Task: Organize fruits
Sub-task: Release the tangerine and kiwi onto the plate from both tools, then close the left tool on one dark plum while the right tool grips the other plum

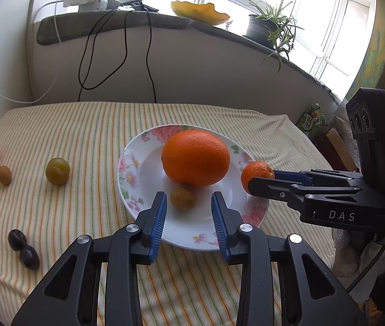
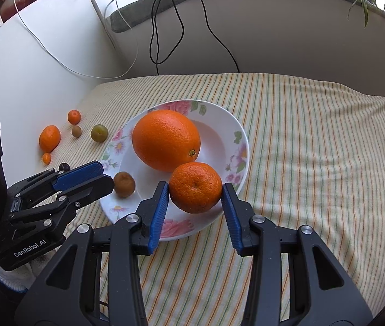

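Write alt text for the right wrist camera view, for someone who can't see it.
The right gripper grips a mandarin between its blue pads over a floral plate that holds a large orange and a small brown fruit. The left gripper reaches in, open; small fruits lie beyond.

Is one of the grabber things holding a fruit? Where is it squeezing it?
Yes. The right tool holds the small orange by its two opposite sides, over the plate. The left tool is open and holds nothing.
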`<move>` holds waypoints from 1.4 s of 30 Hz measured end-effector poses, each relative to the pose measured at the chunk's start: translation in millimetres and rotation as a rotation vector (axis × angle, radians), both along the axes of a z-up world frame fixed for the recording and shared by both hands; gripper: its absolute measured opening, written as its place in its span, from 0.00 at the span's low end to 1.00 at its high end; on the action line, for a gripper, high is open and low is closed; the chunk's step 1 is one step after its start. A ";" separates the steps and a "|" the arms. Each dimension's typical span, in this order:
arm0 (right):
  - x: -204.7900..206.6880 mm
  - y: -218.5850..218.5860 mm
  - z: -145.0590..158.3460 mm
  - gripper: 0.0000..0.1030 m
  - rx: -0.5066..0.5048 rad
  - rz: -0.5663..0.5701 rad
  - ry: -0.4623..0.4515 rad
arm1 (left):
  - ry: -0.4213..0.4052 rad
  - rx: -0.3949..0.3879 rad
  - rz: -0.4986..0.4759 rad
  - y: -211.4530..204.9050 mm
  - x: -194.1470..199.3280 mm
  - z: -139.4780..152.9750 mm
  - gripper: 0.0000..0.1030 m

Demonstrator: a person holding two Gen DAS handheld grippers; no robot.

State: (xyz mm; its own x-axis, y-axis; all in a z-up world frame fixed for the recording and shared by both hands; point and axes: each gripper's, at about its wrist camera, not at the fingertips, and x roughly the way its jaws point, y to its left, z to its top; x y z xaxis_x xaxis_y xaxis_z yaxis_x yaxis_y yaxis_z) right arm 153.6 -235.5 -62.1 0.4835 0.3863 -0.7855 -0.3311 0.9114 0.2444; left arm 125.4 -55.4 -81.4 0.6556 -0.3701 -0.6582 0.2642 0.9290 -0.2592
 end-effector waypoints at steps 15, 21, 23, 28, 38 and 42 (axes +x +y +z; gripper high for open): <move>-5.9 4.9 17.2 0.64 -0.004 0.007 -0.067 | -0.021 0.000 0.047 17.2 -9.1 5.2 0.33; -10.5 11.4 20.8 0.64 0.003 0.024 -0.075 | -0.027 0.005 0.068 27.8 -14.1 7.2 0.33; -12.7 14.8 23.6 0.64 0.003 0.037 -0.084 | -0.029 0.008 0.080 33.0 -16.8 7.5 0.33; -16.5 25.0 30.6 0.64 -0.004 0.066 -0.111 | -0.032 0.011 0.111 48.4 -23.0 7.6 0.33; -20.2 47.7 36.7 0.64 -0.003 0.129 -0.139 | -0.030 0.036 0.205 94.2 -44.7 2.7 0.33; -22.6 60.2 38.7 0.64 -0.004 0.168 -0.149 | -0.020 0.053 0.243 113.8 -54.2 -1.0 0.33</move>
State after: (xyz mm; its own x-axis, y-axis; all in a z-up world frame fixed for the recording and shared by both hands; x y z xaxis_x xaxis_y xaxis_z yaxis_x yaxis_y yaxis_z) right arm 131.0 -175.3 -23.3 0.5231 0.4687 -0.7118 -0.5108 0.8410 0.1784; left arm 71.2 58.5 -82.4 0.7343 -0.1655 -0.6583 0.0359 0.9779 -0.2058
